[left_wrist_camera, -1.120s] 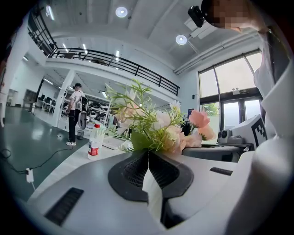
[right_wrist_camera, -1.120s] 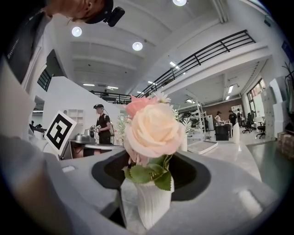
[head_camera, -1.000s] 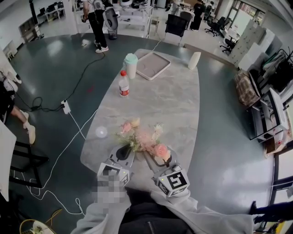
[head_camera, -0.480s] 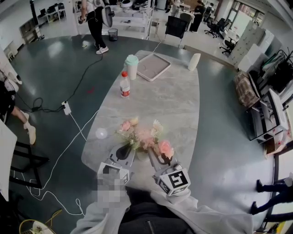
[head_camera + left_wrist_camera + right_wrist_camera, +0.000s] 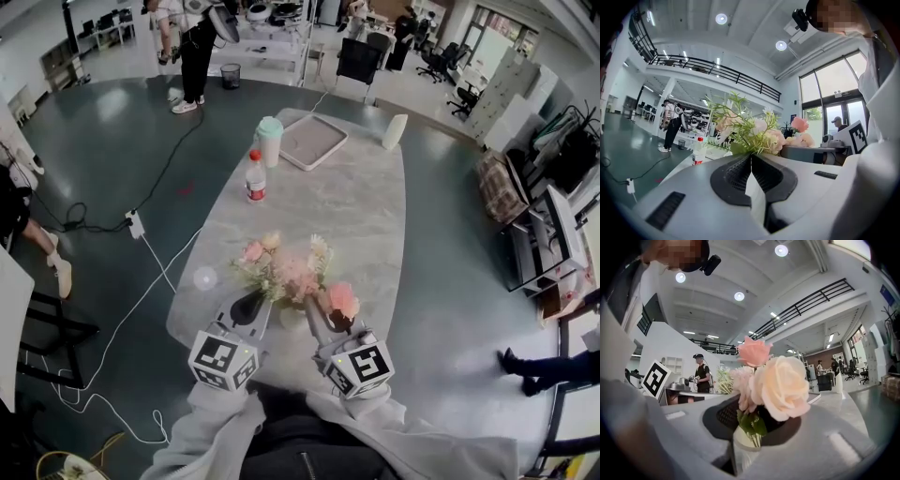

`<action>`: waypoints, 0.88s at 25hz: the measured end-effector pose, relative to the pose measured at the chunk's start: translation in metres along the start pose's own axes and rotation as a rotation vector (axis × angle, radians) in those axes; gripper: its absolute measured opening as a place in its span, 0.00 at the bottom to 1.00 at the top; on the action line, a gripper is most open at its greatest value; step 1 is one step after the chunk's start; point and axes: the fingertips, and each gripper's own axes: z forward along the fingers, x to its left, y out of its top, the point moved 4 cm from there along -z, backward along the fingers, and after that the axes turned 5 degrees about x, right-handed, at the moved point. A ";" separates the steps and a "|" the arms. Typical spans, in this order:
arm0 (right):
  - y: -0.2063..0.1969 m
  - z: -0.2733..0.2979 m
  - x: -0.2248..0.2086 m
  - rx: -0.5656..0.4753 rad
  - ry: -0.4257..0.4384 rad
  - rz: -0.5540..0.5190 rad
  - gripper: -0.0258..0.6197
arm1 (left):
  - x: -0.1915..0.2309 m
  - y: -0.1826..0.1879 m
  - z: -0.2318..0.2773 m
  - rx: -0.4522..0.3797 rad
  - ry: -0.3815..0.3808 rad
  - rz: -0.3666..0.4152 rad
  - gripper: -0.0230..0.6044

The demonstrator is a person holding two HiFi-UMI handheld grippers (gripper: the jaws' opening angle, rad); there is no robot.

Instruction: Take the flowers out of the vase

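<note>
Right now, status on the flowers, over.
Left tongs together, leafy sprigs at tips. Right tongs just closing, rose stems and vase mouth between. Bottle, tray well away.

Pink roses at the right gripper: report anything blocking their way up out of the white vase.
Nothing visible does. The right gripper's jaws have just been closing on the stems of the pink roses, above the rim of the white vase; only open air is over the blooms. The leafy bunch of pale flowers stands beside them.
</note>
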 end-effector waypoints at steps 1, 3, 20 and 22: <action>0.002 0.000 -0.001 -0.006 0.002 0.006 0.17 | 0.000 0.002 -0.001 -0.004 0.000 0.002 0.04; 0.006 0.001 0.000 -0.020 0.004 0.016 0.17 | 0.000 0.007 -0.005 -0.015 -0.002 0.005 0.04; 0.109 -0.014 -0.001 -0.208 0.056 0.106 0.17 | 0.002 0.093 -0.031 -0.166 0.007 0.082 0.04; 0.118 -0.016 0.002 -0.233 0.063 0.097 0.17 | 0.002 0.101 -0.031 -0.183 0.003 0.094 0.04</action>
